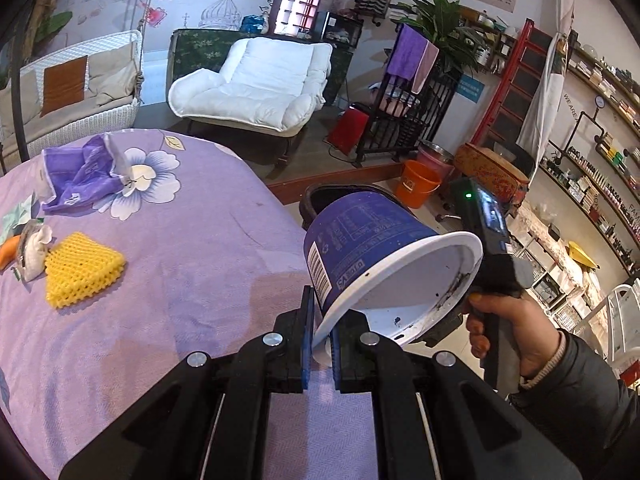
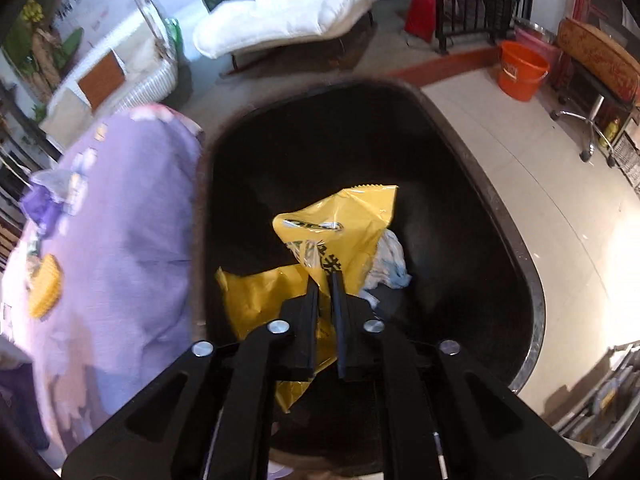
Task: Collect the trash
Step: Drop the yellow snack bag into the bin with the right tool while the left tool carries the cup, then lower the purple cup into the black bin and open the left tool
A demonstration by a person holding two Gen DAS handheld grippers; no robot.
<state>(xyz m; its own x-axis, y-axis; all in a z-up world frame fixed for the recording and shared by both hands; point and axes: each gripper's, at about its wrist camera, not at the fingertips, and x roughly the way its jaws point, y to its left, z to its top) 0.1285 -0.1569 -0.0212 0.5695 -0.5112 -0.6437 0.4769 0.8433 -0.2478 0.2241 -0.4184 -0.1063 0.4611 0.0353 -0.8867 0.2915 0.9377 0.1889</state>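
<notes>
My left gripper is shut on the white rim of a blue paper cup, held tilted past the table's right edge, in front of the black bin. My right gripper hangs over the black bin; its jaws stand a narrow gap apart and look empty. Yellow wrappers and a white crumpled piece lie in the bin below it. The right gripper's body and the hand holding it show in the left wrist view. On the purple cloth lie a yellow foam net, a purple wrapper and small scraps.
The cloth-covered table stands left of the bin. An orange bucket and a stool stand beyond the bin on the tiled floor. A white armchair stands behind the table. Shelves line the right wall.
</notes>
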